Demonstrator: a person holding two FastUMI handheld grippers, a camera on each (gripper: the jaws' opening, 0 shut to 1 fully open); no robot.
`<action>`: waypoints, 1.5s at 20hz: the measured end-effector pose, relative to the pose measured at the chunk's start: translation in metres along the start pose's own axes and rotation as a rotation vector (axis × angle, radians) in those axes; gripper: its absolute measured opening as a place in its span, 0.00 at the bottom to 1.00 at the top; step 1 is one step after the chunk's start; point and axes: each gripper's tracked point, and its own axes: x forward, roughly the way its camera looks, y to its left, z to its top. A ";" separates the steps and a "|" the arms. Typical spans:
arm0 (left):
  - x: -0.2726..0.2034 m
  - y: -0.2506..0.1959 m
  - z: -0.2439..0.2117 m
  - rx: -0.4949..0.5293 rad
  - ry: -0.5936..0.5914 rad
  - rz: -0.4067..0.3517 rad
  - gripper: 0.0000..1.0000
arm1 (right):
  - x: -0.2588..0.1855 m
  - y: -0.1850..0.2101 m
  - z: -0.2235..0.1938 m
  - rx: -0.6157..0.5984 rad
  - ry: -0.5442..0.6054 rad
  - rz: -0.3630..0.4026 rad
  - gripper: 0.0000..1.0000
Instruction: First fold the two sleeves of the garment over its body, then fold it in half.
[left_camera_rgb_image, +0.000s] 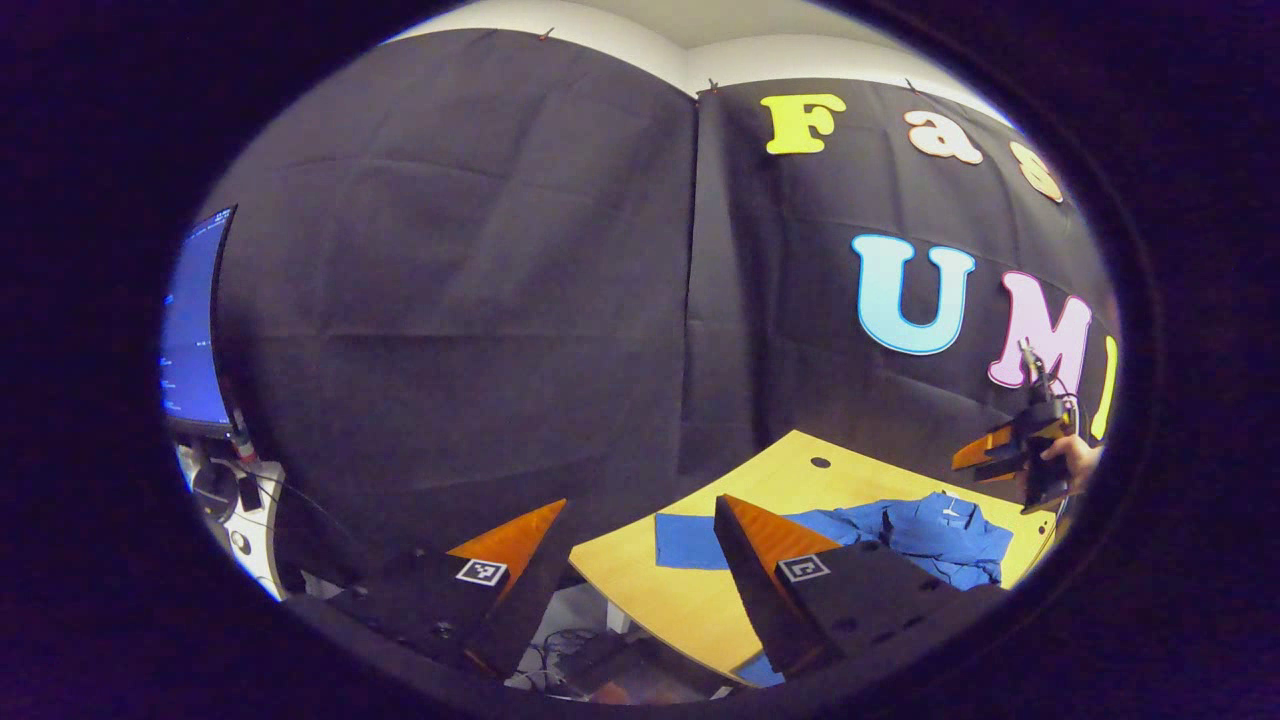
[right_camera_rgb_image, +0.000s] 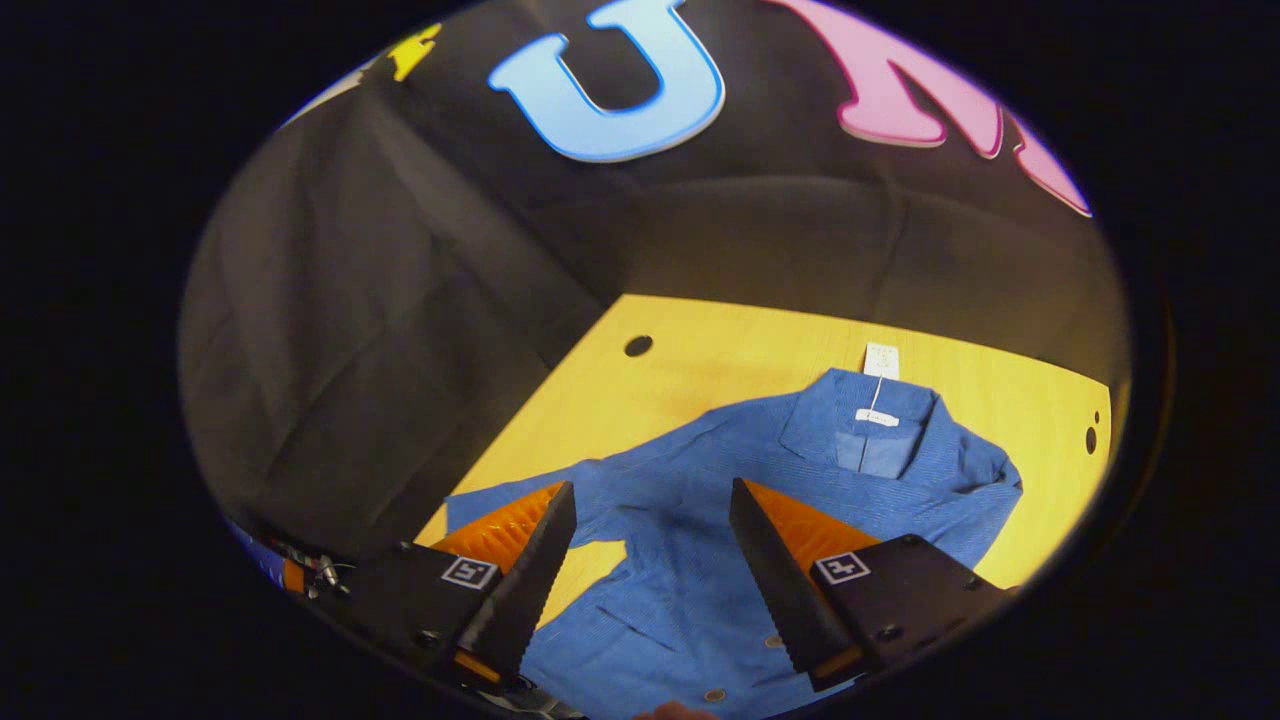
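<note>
Shirt (right_camera_rgb_image: 720, 520) flat on tabletop (right_camera_rgb_image: 700, 340), collar toward upper right of right gripper view, sleeve at lower left under right tool (right_camera_rgb_image: 650, 560), jaws wide, empty; left tool (left_camera_rgb_image: 640, 570) likewise, farther off.

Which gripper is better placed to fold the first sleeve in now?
Probably the right gripper: it hangs open above the blue garment, whose outstretched sleeve lies just past its fingers. The left gripper is open too, but out by the table edge.

Likely a lab booth, black cloth wall (left_camera_rgb_image: 450, 300), monitor (left_camera_rgb_image: 195, 320)
</note>
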 end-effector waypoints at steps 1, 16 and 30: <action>0.014 -0.005 -0.011 -0.018 0.040 -0.009 0.81 | -0.028 -0.001 0.002 -0.017 -0.034 0.014 0.99; 0.260 -0.033 -0.148 0.075 0.599 -0.047 0.84 | -0.247 -0.032 -0.034 0.069 -0.237 -0.231 0.98; 0.274 -0.027 -0.155 0.085 0.577 0.080 0.84 | -0.275 -0.027 -0.046 0.207 -0.293 -0.269 0.98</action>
